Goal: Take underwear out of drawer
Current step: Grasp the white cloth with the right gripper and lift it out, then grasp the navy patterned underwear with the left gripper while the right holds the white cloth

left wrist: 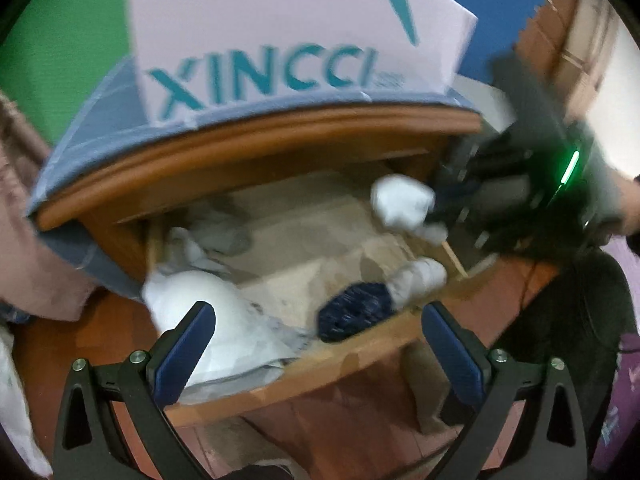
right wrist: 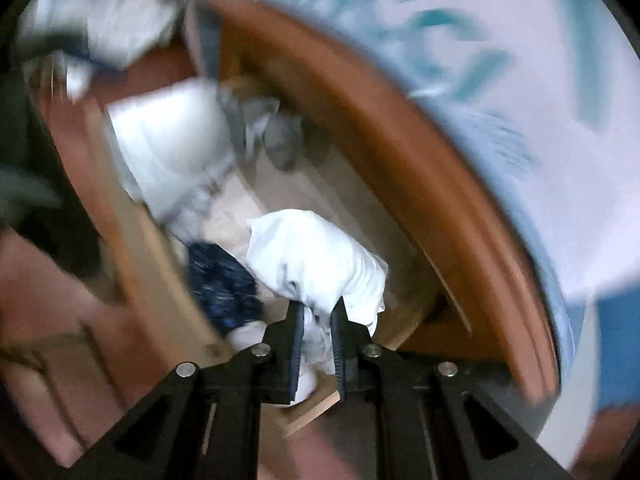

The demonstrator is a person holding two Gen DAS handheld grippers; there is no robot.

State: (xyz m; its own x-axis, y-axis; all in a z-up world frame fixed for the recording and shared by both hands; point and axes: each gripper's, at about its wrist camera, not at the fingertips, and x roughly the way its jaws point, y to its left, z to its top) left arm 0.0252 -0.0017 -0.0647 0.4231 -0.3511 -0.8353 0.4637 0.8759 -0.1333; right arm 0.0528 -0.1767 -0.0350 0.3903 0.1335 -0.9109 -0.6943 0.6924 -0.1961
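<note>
A wooden drawer [left wrist: 304,376] stands pulled out, with clothes lying in it. In the right wrist view my right gripper [right wrist: 318,308] is shut on a bunched white piece of underwear [right wrist: 316,264], lifted above the drawer [right wrist: 136,240]. From the left wrist view that gripper [left wrist: 500,208] hangs at the drawer's right side with the white bundle [left wrist: 404,204] in its tips. My left gripper [left wrist: 318,312] is open over the drawer's front edge, nothing between its blue pads. A large white garment [left wrist: 224,320], a dark navy roll [left wrist: 352,312] and a small white bundle [left wrist: 420,280] lie inside.
The cabinet's wooden top edge [left wrist: 240,136] overhangs the drawer. On top lie a blue-grey cloth [left wrist: 80,140] and a white box printed XINCCI [left wrist: 280,40]. A person's sleeve [left wrist: 36,272] is at the left. More pale clothes [right wrist: 172,148] fill the drawer's far end.
</note>
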